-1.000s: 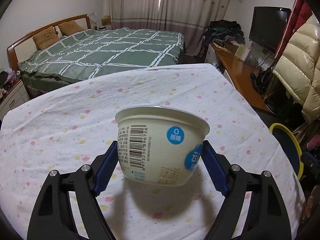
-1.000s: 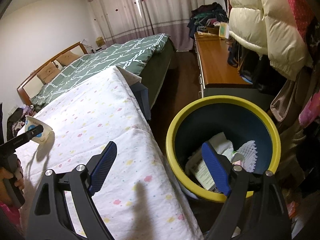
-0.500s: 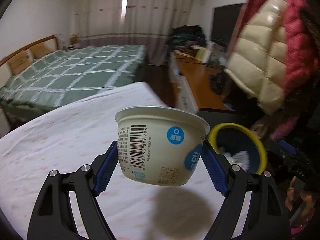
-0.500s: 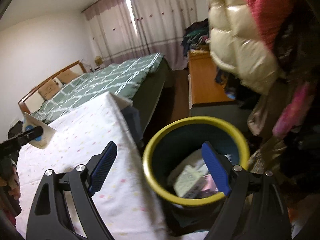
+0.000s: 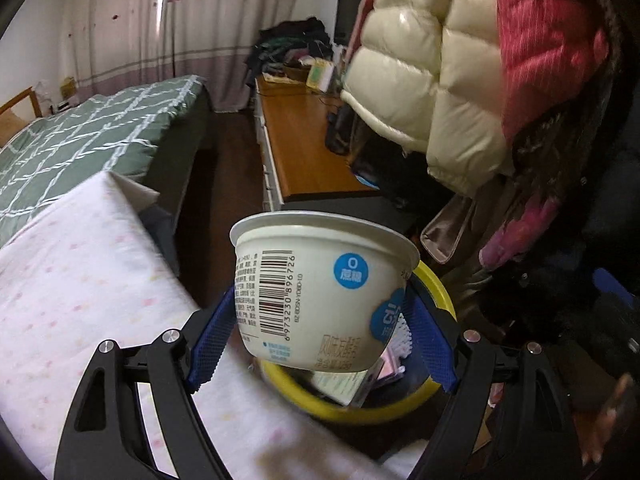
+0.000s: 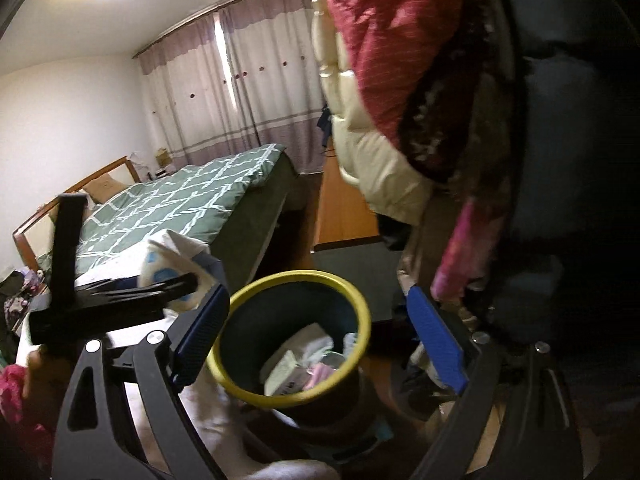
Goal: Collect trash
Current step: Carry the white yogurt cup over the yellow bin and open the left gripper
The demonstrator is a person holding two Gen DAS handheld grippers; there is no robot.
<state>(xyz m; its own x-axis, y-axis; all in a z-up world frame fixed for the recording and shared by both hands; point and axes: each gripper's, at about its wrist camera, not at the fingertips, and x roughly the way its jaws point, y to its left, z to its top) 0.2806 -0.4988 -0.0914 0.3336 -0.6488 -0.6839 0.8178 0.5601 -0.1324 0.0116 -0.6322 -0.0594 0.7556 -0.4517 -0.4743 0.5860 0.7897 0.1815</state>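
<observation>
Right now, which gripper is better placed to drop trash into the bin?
Left. The left gripper grips the yogurt cup beside the yellow-rimmed bin, which already holds trash. The right gripper is open, holding nothing.

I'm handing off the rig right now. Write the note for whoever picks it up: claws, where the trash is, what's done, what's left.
Left claw: shut on the yogurt cup, held upright in the air near the yellow-rimmed trash bin.
Right claw: open, holding nothing, with the bin in front of it.
Bin: beside the bed with the dotted sheet, already holding paper scraps.
Done: cup lifted off the bed.
Left: move the cup over the bin opening and release.
</observation>
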